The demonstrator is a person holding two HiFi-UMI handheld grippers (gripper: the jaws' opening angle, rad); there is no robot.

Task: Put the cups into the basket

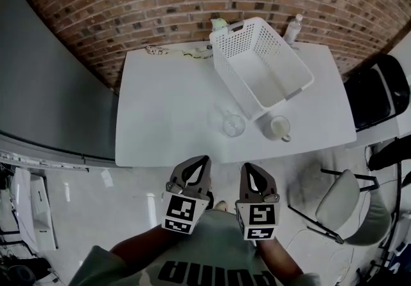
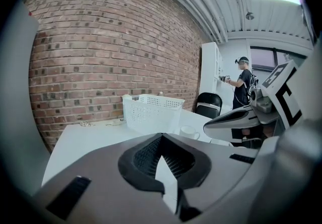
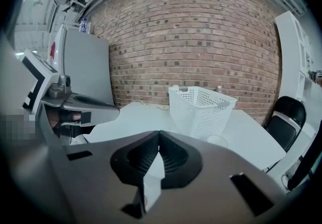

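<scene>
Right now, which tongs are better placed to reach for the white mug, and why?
Right, probably. The right tongs lie closer to the white mug, which stands right of the clear cup; the left tongs line up nearer that cup.

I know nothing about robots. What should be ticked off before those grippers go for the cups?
1. Basket empty, mouth facing up: ok.
2. Clear cup upright on the table: ok.
3. White mug upright beside the basket: ok.
4. Left gripper open for a grasp: not ok, shut and empty.
5. Right gripper open for a grasp: not ok, shut and empty.
</scene>
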